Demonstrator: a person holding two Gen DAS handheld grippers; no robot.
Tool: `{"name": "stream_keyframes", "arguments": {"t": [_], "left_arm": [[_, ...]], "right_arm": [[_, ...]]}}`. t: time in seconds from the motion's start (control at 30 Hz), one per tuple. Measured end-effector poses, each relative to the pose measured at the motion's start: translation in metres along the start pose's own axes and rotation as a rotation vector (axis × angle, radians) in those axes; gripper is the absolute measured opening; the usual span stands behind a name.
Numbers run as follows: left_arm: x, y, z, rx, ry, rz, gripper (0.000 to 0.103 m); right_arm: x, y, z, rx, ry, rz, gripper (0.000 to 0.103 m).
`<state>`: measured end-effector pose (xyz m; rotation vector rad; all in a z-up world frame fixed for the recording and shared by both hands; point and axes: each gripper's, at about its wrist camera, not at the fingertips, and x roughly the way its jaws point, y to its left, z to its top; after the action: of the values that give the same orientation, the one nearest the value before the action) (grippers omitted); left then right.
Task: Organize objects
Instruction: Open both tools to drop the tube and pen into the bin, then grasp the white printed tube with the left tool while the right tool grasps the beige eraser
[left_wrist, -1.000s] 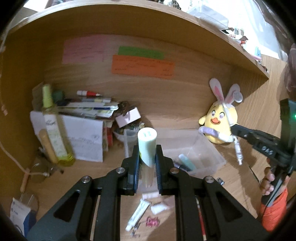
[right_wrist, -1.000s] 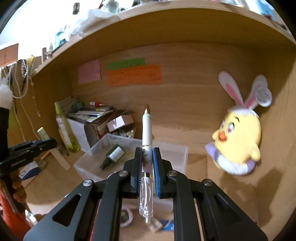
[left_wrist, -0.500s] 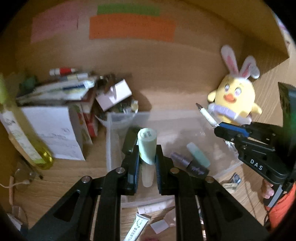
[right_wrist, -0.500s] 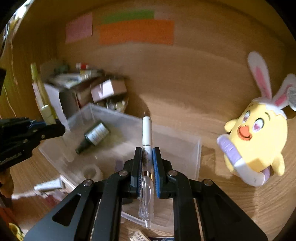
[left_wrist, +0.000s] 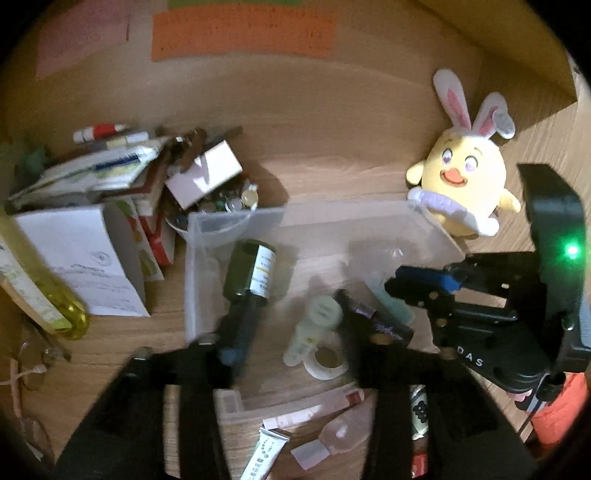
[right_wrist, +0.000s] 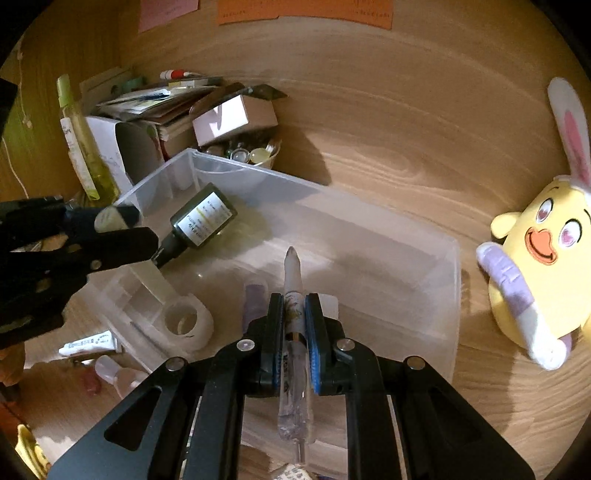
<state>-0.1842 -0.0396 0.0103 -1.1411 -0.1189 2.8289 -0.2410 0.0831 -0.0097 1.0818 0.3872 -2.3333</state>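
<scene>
Clear plastic bin (left_wrist: 236, 221) at frame centre takes the pale-capped tube (left_wrist: 314, 328), dropping free as the left gripper (left_wrist: 291, 354) opens its jaws, while the right gripper (right_wrist: 295, 321), clenched on a white pen (right_wrist: 293, 280), hovers above it, likely next.

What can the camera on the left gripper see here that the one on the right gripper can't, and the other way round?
Only the left wrist view shows the right gripper from outside and the pale green-capped tube, free between the left gripper's opening jaws. Only the right wrist view shows the pen clamped in the right gripper. Both show the clear bin, dark bottle, tape roll and yellow plush.
</scene>
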Motion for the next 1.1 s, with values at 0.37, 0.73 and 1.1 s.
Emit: {"name": "stream_keyframes", "arguments": {"t": [0.37, 0.73, 1.1], "left_arm": [[-0.058, 0.011, -0.017, 0.005, -0.104, 0.036, 0.077], [-0.064, 0.025, -0.078, 0.006, -0.017, 0.079, 0.082], [-0.03, 0.028, -0.118, -0.002, 0.121, 0.053, 0.059]], "right_arm": [[-0.074, 0.003, -0.017, 0.023, -0.138, -0.009, 0.042], [-0.116, -0.017, -0.067, 0.082, -0.193, -0.058, 0.065], [-0.075, -0.026, -0.118, 0.111, -0.033, -0.057, 0.065]]}}
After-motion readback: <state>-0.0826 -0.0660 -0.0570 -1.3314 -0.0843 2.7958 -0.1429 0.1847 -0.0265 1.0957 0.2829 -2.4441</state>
